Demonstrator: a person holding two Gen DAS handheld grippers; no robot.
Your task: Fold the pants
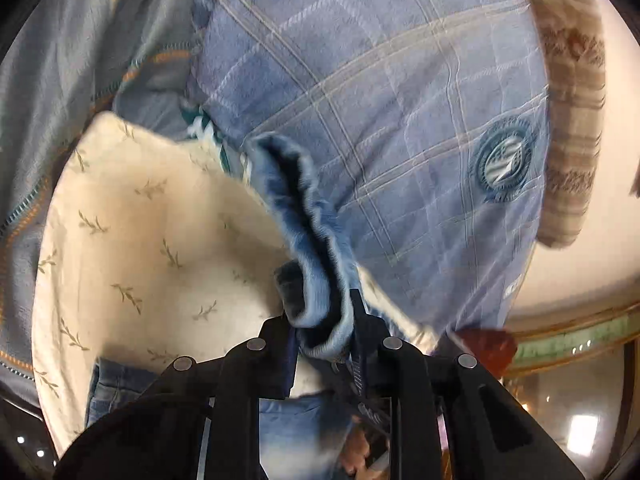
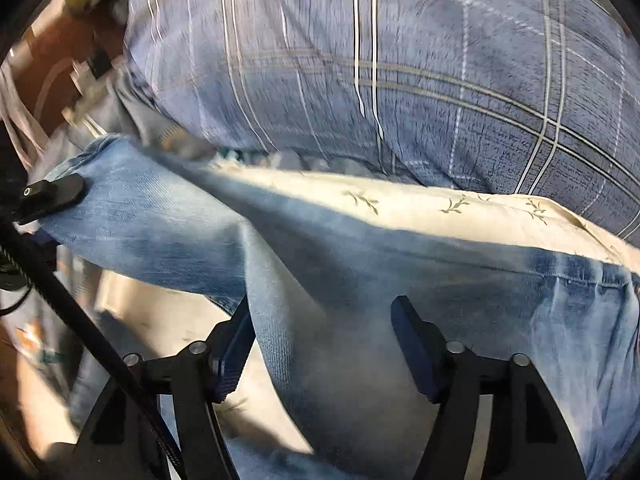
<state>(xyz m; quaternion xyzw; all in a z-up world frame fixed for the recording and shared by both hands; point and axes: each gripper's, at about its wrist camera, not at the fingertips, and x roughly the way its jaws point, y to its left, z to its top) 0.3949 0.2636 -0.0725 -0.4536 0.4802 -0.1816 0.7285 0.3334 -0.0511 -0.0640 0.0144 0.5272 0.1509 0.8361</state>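
Left gripper (image 1: 326, 320) jaws pinch bunched hem edge of jeans (image 1: 308, 240), lifted above cream leaf-print sheet (image 1: 140, 232). Right gripper (image 2: 324, 344) jaws spread wide, denim lies between them, not clamped. Jeans (image 2: 360, 264) stretch across sheet (image 2: 460, 208), just beside blue plaid pillow (image 2: 400, 60).

Plaid pillow (image 1: 380, 100), leaf-print sheet (image 1: 140, 240)

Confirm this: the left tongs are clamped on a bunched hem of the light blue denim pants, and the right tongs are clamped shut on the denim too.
Not quite. The right tongs stand open, their pads apart with the light blue denim pants lying between them, as the right wrist view shows. The left tongs are indeed clamped on a bunched hem of the denim.
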